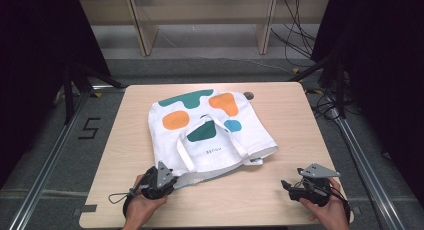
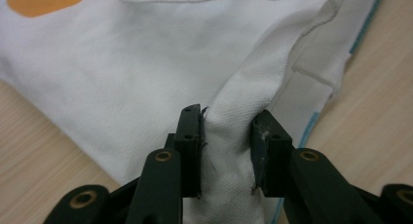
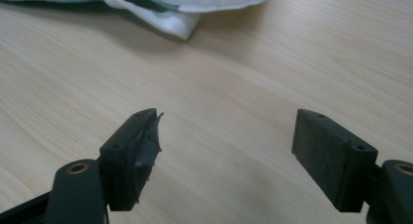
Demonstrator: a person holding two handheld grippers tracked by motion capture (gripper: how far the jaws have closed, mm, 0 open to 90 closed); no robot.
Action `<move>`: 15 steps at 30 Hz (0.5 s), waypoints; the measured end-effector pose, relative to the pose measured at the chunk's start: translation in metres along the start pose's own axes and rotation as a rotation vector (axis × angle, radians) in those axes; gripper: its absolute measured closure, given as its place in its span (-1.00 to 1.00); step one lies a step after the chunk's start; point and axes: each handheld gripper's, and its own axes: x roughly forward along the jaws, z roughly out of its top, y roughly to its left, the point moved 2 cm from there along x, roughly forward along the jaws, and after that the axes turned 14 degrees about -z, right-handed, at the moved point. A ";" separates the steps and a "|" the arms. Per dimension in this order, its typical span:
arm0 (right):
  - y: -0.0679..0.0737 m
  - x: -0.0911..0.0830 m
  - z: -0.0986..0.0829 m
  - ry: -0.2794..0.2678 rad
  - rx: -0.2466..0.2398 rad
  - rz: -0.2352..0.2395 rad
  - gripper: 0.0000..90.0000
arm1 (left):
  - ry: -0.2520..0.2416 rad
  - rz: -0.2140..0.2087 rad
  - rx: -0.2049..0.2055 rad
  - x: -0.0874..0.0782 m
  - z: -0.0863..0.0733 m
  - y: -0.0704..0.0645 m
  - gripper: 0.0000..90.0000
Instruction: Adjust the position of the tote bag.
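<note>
Left side, high view: the left tongs (image 1: 161, 182) sit at the near-left part of the worktop (image 1: 295, 135), held in the person's left hand (image 1: 142, 210), at the near-left corner of the tote bag (image 1: 210, 132). In the left gripper view, the left tongs (image 2: 226, 143) are closed on a bunched fold of the bag's white fabric (image 2: 229, 151), which fills the gap between the two jaws and touches both.

Centre: the white tote bag lies flat on the light wooden worktop, somewhat left of the middle. Its upper face carries teal, orange and blue patches. Two white handles (image 1: 200, 140) lie looped across the face. A small line of print sits near the bag's middle; it is too small to read.

Right side: the right tongs (image 1: 289, 186) rest at the near-right of the worktop, held in the right hand (image 1: 330, 210), well apart from the bag. In the right gripper view, the right tongs (image 3: 226, 156) stand wide open over bare wood, with nothing between the jaws. A corner of the bag (image 3: 170, 19) shows beyond them.
</note>
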 end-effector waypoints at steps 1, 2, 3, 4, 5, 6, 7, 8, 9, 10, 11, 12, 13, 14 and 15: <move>0.000 -0.001 0.001 0.008 0.000 0.011 -0.38 | -0.006 0.017 -0.016 -0.002 -0.002 0.004 0.53; 0.000 0.001 0.001 -0.018 -0.018 -0.007 -0.38 | -0.011 0.019 -0.032 -0.003 -0.004 0.007 0.53; 0.000 0.001 0.001 -0.018 -0.018 -0.007 -0.38 | -0.011 0.019 -0.032 -0.003 -0.004 0.007 0.53; 0.002 0.003 0.006 -0.029 -0.012 0.002 -0.36 | -0.020 0.014 -0.058 -0.007 -0.005 0.011 0.53; 0.002 0.003 0.006 -0.029 -0.012 0.002 -0.36 | -0.020 0.014 -0.058 -0.007 -0.005 0.011 0.53; 0.005 0.007 0.014 -0.040 -0.007 0.001 -0.36 | -0.022 0.016 -0.047 -0.008 -0.004 0.011 0.52; 0.007 0.010 0.019 -0.045 -0.014 -0.009 -0.36 | -0.025 0.020 -0.049 -0.006 -0.004 0.010 0.52; 0.008 0.013 0.023 -0.060 -0.038 -0.013 -0.36 | -0.022 0.023 -0.046 -0.006 -0.005 0.009 0.51; 0.009 0.016 0.028 -0.063 -0.043 -0.019 -0.36 | -0.009 0.026 -0.020 -0.007 -0.004 0.011 0.51; 0.010 0.020 0.033 -0.091 -0.061 -0.032 -0.34 | -0.015 0.026 -0.031 -0.006 -0.004 0.010 0.51; 0.011 0.023 0.038 -0.097 -0.064 -0.040 -0.33 | -0.022 0.017 -0.052 -0.006 -0.005 0.010 0.51; 0.011 0.027 0.043 -0.107 -0.069 -0.045 -0.32 | -0.026 0.017 -0.051 -0.006 -0.005 0.010 0.51; 0.012 0.031 0.047 -0.112 -0.073 -0.049 -0.31 | -0.025 0.017 -0.048 -0.007 -0.005 0.010 0.51; 0.012 0.034 0.050 -0.108 -0.081 -0.044 -0.30 | -0.024 0.016 -0.049 -0.007 -0.005 0.010 0.51; 0.014 0.039 0.054 -0.113 -0.065 -0.046 -0.29 | -0.020 0.017 -0.049 -0.007 -0.005 0.010 0.51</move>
